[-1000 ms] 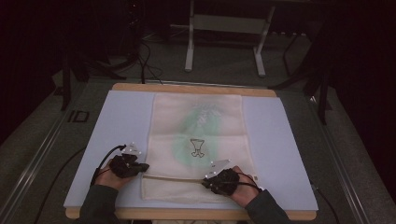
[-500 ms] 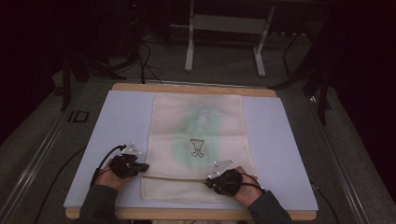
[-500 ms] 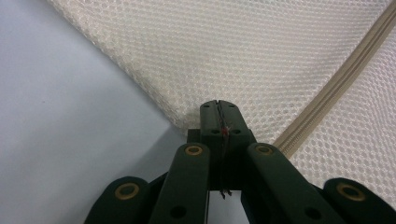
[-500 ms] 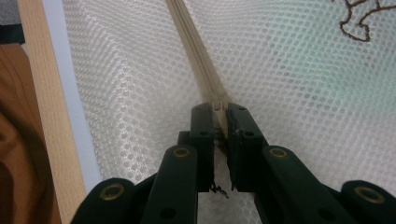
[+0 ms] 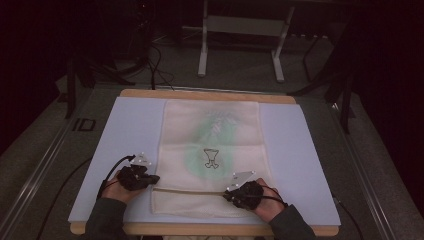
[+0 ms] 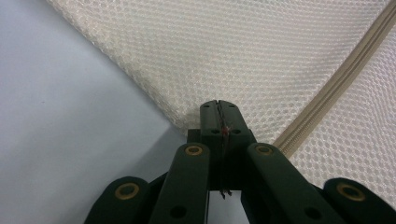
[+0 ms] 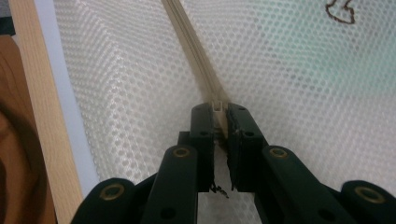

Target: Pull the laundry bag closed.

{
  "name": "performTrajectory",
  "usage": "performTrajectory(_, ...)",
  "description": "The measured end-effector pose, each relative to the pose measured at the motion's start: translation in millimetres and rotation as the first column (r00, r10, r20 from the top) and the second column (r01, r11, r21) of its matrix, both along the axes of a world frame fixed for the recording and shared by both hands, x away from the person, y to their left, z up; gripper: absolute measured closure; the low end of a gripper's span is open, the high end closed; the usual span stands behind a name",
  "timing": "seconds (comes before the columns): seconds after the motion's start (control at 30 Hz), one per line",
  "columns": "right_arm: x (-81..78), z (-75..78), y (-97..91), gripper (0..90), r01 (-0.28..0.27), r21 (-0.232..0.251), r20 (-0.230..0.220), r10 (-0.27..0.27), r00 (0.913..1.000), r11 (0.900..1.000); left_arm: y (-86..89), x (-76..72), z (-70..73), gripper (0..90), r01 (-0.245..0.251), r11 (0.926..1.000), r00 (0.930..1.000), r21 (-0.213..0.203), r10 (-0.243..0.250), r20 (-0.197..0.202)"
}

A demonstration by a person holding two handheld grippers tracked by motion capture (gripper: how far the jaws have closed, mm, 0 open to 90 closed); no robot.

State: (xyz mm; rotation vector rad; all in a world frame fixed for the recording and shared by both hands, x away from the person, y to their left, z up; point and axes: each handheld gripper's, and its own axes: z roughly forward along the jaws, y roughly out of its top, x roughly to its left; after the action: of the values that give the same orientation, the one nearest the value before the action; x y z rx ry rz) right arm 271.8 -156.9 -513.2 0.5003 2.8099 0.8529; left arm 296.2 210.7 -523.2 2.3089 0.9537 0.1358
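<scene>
Left gripper [image 6: 218, 106] is clamped fully closed on the edge of the mesh bag [image 5: 212, 150]. Right gripper [image 7: 219, 109] pinches the zipper pull [image 7: 218, 108], jaws nearly together.

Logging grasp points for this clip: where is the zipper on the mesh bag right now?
In the high view the zipper runs across the mesh bag near the table's near edge, between the left gripper at the bag's left edge and the right gripper, which pinches it.
</scene>
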Motion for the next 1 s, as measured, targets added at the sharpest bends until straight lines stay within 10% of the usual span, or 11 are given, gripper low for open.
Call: performTrajectory(1.0,0.2,1.8,-29.0,82.2,0.056,0.001,-0.011,-0.056,0.9984,0.9984,-0.7,0.2,0.6,89.9,0.005,0.9999,1.0,0.01,-0.005,0.001)
